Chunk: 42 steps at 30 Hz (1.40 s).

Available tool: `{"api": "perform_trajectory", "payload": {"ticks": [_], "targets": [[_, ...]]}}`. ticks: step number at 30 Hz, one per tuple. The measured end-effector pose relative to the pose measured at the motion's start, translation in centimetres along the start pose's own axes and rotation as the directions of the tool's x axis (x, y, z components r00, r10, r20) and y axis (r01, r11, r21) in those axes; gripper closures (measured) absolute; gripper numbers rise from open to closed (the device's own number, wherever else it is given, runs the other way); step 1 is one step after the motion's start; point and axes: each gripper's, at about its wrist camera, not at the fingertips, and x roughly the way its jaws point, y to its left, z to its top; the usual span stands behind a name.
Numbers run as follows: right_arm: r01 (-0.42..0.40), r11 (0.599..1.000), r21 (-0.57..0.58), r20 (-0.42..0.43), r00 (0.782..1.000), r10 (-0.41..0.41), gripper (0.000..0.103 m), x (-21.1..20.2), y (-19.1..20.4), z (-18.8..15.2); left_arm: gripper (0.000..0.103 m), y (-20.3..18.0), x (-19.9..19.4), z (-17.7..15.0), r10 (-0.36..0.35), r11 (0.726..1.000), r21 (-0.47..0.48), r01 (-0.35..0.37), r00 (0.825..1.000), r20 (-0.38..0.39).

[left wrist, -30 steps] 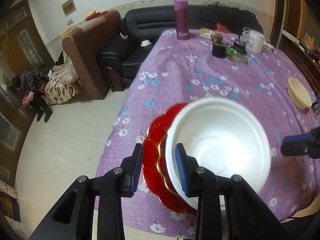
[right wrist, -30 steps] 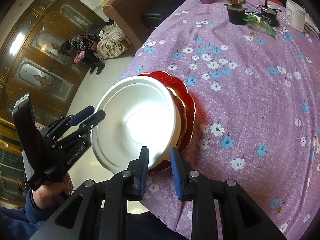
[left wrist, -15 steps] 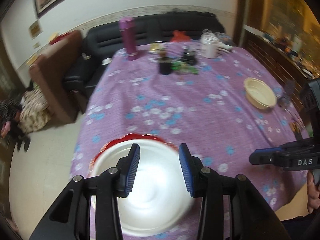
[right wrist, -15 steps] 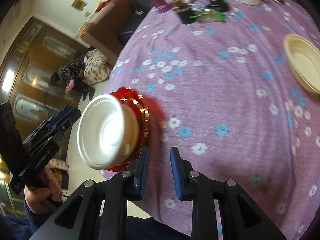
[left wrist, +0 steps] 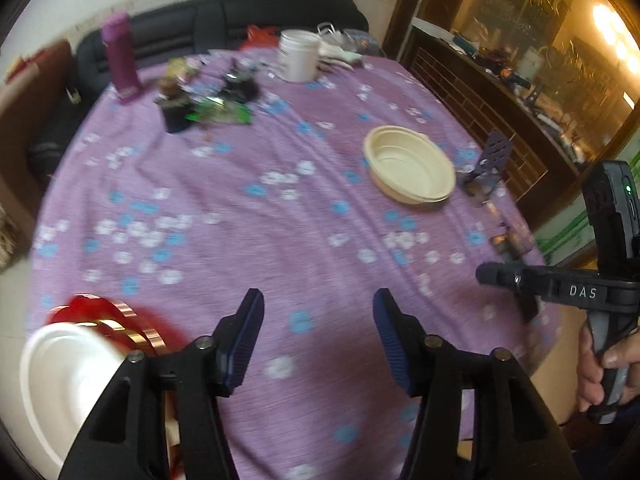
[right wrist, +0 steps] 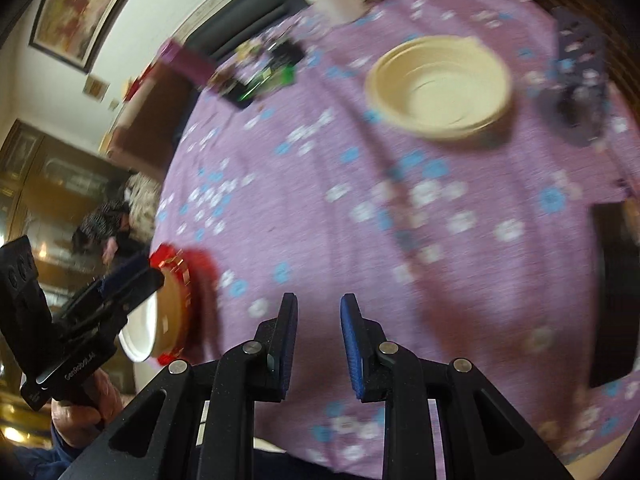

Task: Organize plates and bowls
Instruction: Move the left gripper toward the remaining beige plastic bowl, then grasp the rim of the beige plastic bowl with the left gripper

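Note:
A white bowl [left wrist: 60, 380] rests on stacked red plates with gold rims [left wrist: 100, 312] at the near left edge of the purple flowered table [left wrist: 280, 208]. A cream bowl [left wrist: 408, 164] stands alone at the far right. My left gripper [left wrist: 318, 332] hangs over bare cloth right of the stack, its jaws opening with nothing between them. My right gripper [right wrist: 319, 328] shows a narrow empty gap and points toward the cream bowl [right wrist: 440, 80], well short of it. In the right wrist view the left gripper [right wrist: 132, 280] is beside the white bowl [right wrist: 140, 332] and red plates [right wrist: 196, 276].
At the table's back stand a purple flask [left wrist: 120, 60], a white jar [left wrist: 298, 56], a dark cup [left wrist: 176, 108] and green packets. A purple stand [left wrist: 494, 160] sits right of the cream bowl. A sofa lies behind, a wooden cabinet to the right.
Both grippers have swung right, away from the white bowl on the red plates, toward the cream bowl. The left jaws have widened. The right jaws keep the same narrow gap.

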Motion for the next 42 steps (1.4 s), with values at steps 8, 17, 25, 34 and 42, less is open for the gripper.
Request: {"api": "perform_trajectory", "payload": {"ticks": [8,17,25,34,42], "targets": [[0.112,0.993,-0.030,0.094,0.990,-0.109,0.079,-4.0,-4.9,5.8,0.047,-3.6,5.8,4.0,-0.134,0.986,-0.111,0.125,0.988,-0.076],[0.174,0.983,-0.061,0.092,0.982,-0.168,0.079,-0.8,-8.3,13.8,0.047,-5.9,12.3,8.8,-0.070,0.984,-0.170,0.057,0.995,-0.072],[0.238,0.966,-0.103,0.051,0.971,-0.234,0.079,3.3,-9.5,17.9,0.047,-6.1,15.8,10.3,0.004,0.990,-0.142,-0.016,0.996,-0.089],[0.253,0.959,-0.126,0.006,0.967,-0.255,0.079,5.9,-10.3,20.3,0.047,-6.0,18.3,11.4,0.016,0.993,-0.118,-0.029,0.994,-0.111],[0.279,0.946,-0.168,-0.027,0.958,-0.287,0.079,7.3,-10.5,20.3,0.077,-6.5,19.8,11.9,0.042,0.997,-0.055,-0.048,0.993,-0.113]]}}
